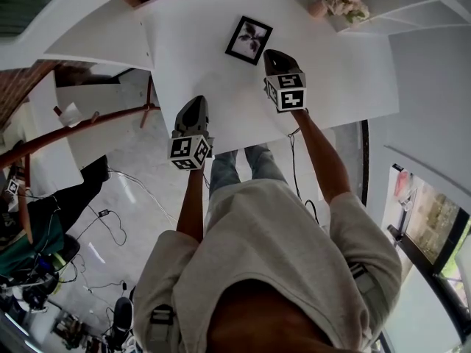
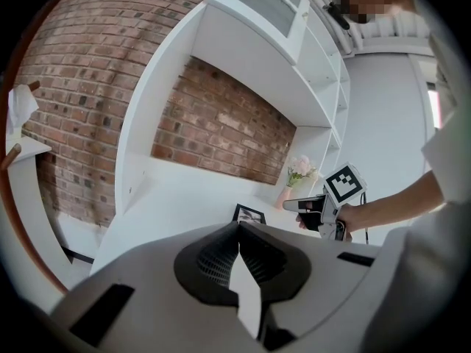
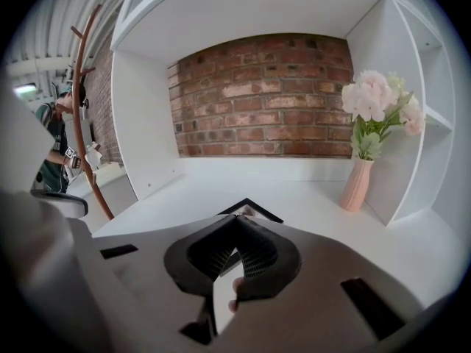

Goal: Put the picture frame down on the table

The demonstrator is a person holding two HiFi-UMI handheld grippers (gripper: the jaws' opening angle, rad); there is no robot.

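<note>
Left tool (image 2: 239, 228): jaws pressed together, nothing between them; it hangs low at the near edge of the surface (image 1: 191, 43), well short of the frame.
Picture frame (image 1: 249, 40): lies flat, face up, ahead and right of the left tool and just past the tips of the right tool. Judged from this, the put-down looks done.
Right tool (image 3: 237, 219): jaws meet at the tips and grip nothing; the frame's near corner shows just beyond them, apart from them as far as I can tell.
Risk: the closed tips are close to the frame's edge, so a forward drift could nudge it and slide it across the smooth top. A wide swing to the right could tip the pink vase (image 3: 358, 186).
Surface: white, bare except for the frame and vase.
Room: brick wall (image 3: 257, 94) behind the surface, white shelving around it, cluttered floor to the left.
</note>
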